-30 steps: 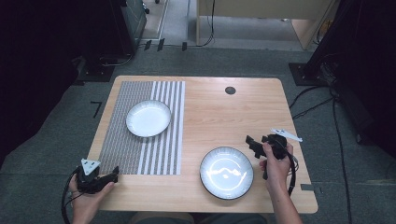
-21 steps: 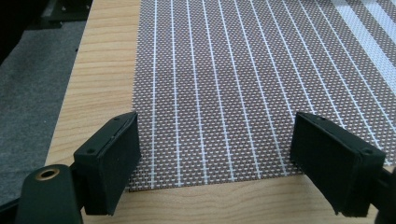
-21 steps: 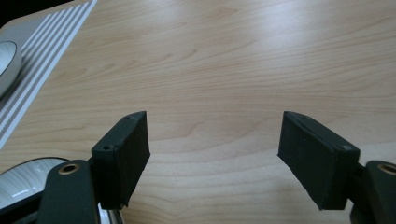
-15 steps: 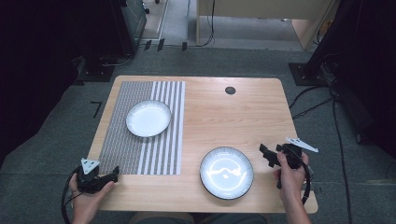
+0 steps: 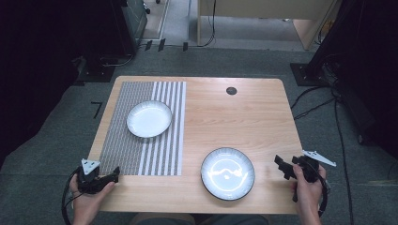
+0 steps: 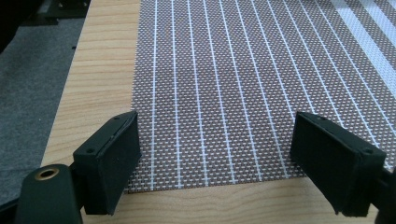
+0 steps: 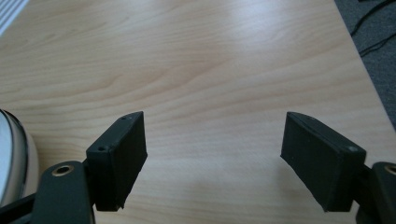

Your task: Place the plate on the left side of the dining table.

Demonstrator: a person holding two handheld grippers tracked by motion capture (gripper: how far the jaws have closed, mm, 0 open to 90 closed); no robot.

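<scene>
I've got the right hand-held gripper (image 5: pixel 287 167) at the near right of the table (image 5: pixel 244 117), jaws spread wide with nothing between them. In the right gripper view I see bare wood between the two pads and just the rim of the dark-rimmed plate (image 7: pixel 11 154) at the left edge. So that plate (image 5: pixel 227 173) sits just beside the right hand-held gripper, apart from it, near the front edge of the table. My read: it's the thing being worked on, since the jaws point toward it and stand open as if to take its rim.

The left hand-held gripper (image 5: pixel 110 177) is at the near left corner, low over the table, jaws also spread and empty. The left gripper view looks along the striped placemat (image 6: pixel 243 84), whose near edge lies between the pads; they straddle it without pinching. Looks parked there, out of the way, maybe ready to steady the mat.

The white plate (image 5: pixel 149 118) is already on the placemat, toward its far half, centred on the finer stripes. That leaves the near half of the mat bare, which I judge is the likely spot for the dark-rimmed plate, though I can't confirm it.

Small dark round grommet (image 5: pixel 231 90) at the far side of the table, not involved. Cables (image 5: pixel 324 93) run over the floor to the right, clear of the work.

Next move as I judge it: bring the right jaws level to the plate's right rim and close on it; a glossy rim could slip.
</scene>
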